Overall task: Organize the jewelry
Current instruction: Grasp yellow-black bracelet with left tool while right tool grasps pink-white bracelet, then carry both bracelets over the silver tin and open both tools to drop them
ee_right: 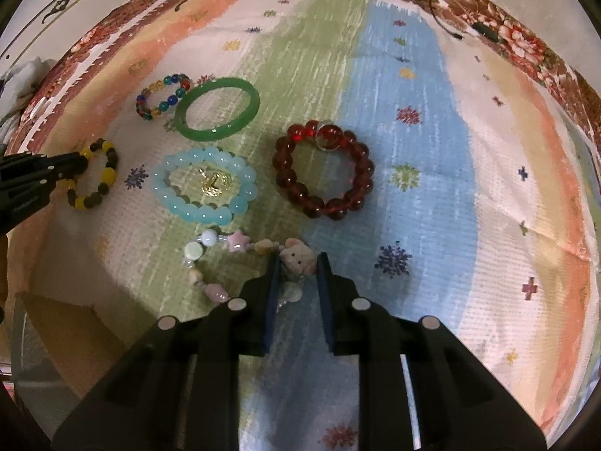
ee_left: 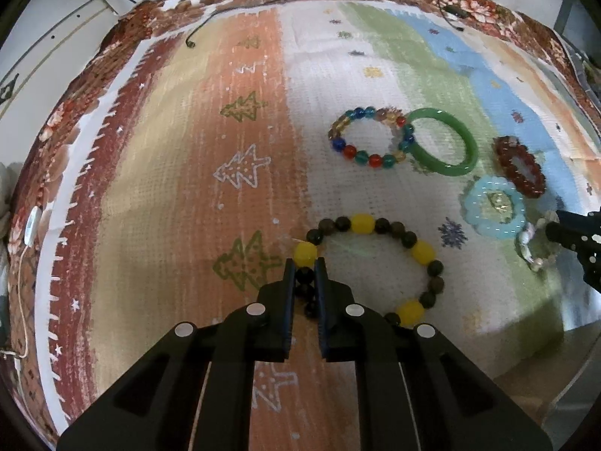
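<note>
1. Because the beads are strung on cord, the yellow-and-dark bracelet (ee_left: pixel 375 267) is judged light and limp; it would sag when lifted, and its round polished beads could slip between flat pads. It lies nearest in the left wrist view, on the patterned cloth (ee_left: pixel 188 188), and its near-left stretch of dark beads is clamped by the closed fingers of the left gripper (ee_left: pixel 304 267).
2. In the right wrist view, the pastel charm bracelet (ee_right: pixel 225 259) lies near, left of centre. Its small pink animal charm (ee_right: pixel 298 259) sits between the fingers of the right gripper (ee_right: pixel 298 263), which stand slightly parted; whether the charm is actually pinched cannot be told. The charm looks soft, the star and shell beads brittle, so a hold on the charm is judged safest.
3. Farther off, the pale blue bracelet (ee_right: pixel 204 188) rings a small gold piece (ee_right: pixel 214 184) whose form is hard to make out; the dark red bracelet (ee_right: pixel 325 173) lies to its right.
4. Farthest, the green bangle (ee_right: pixel 218 109) is judged rigid and breakable; it touches the multicoloured bracelet (ee_right: pixel 161 96) on its left.
5. Part of each held bracelet is hidden behind the fingers, and the desk under the cloth is not visible.
</note>
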The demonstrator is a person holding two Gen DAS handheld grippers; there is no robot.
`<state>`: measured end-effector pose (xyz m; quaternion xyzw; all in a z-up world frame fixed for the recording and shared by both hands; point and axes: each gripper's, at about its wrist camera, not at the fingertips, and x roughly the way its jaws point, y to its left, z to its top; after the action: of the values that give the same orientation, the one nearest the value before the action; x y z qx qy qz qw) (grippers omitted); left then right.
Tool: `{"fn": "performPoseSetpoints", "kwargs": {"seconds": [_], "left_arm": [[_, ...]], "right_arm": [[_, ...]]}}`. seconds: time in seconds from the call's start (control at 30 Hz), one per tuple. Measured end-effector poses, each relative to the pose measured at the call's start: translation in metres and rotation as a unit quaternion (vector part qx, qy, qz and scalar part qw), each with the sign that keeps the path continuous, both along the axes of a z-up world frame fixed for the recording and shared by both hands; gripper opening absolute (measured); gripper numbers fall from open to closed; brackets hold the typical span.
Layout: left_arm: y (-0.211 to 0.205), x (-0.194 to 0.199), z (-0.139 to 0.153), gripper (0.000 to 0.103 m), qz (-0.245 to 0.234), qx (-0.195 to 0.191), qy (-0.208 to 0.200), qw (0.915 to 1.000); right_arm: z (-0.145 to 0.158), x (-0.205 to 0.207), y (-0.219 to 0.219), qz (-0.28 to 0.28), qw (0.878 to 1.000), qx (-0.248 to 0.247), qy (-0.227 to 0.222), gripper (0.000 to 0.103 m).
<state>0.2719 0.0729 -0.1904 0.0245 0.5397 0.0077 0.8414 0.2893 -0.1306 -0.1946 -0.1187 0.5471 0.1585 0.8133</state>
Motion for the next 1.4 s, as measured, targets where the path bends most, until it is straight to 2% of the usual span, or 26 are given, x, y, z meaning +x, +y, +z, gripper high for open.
{"fn": "performPoseSetpoints", "kwargs": {"seconds": [0.27,0.57,0.97,1.1,1.4], "left_arm": [[-0.013,-0.02,0.042,0.009,-0.014,-0.021,-0.03,0.9992],[-0.03,-0.044,0.084,0.009,-0.026,-0.024,-0.06,0.9976],[-0.062,-0.098,0.144,0.009,-0.064,-0.025,-0.1,0.9926],[-0.071,-0.113,0.157,0.009,-0.072,-0.034,-0.111,0.9906],[-0.089,-0.136,0.16,0.009,-0.095,-0.069,-0.106,0.9874]], "right_arm": [[0.029,-0.02,0.0,0.005,1.0,0.006,-0.02,0.021],[0.076,-0.055,0.007,0.018,0.998,0.009,-0.056,0.021],[0.137,-0.113,0.01,0.03,0.995,0.028,-0.09,0.021],[0.149,-0.133,0.009,0.028,0.995,0.061,-0.08,0.021],[0.155,-0.164,0.011,0.027,0.994,0.078,-0.07,0.021]]}}
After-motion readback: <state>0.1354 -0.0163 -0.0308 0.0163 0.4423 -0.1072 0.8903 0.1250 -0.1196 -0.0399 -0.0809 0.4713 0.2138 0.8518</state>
